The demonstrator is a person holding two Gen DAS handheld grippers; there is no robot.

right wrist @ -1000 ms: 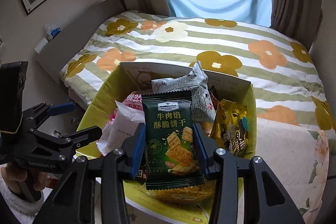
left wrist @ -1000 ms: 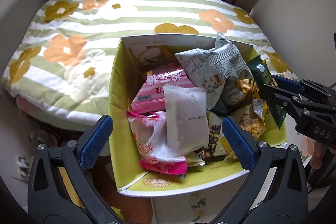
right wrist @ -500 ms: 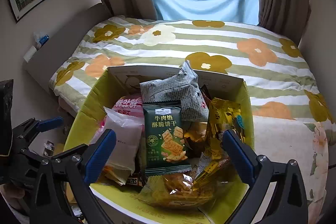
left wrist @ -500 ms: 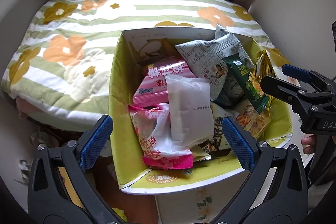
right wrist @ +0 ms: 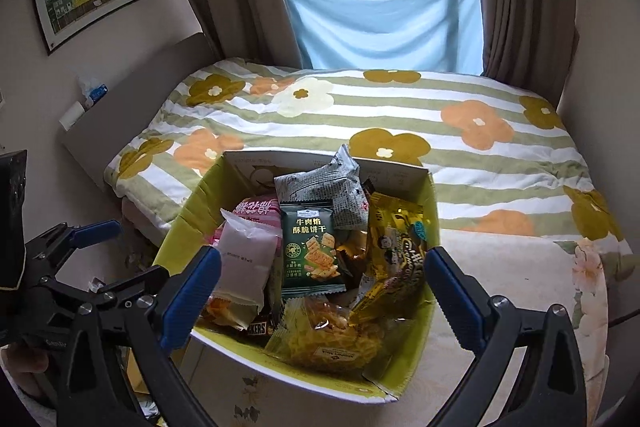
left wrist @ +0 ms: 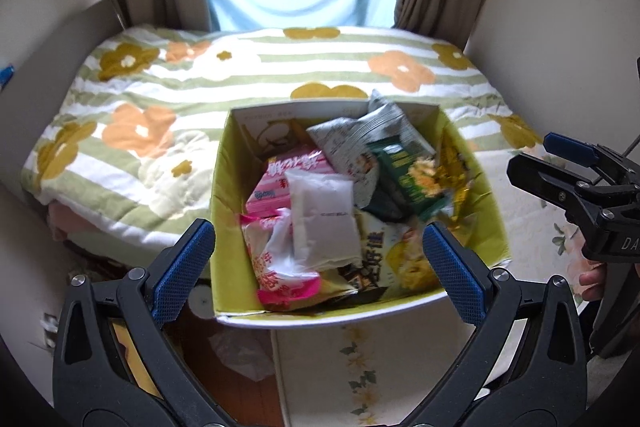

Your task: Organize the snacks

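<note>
Left wrist view: the left claw is spread wide and empty, the box of snacks just ahead between its fingers. The white packet on top looks light, soft and slippery; pinch its flat middle.

Right wrist view: the right claw is spread too. The green cracker pack straight ahead likely holds fragile biscuits; grip its edges gently.

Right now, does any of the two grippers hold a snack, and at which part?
Nothing is held. The left gripper and the right gripper are both open, with empty jaws. The green cracker packet lies free in the yellow box.
</note>
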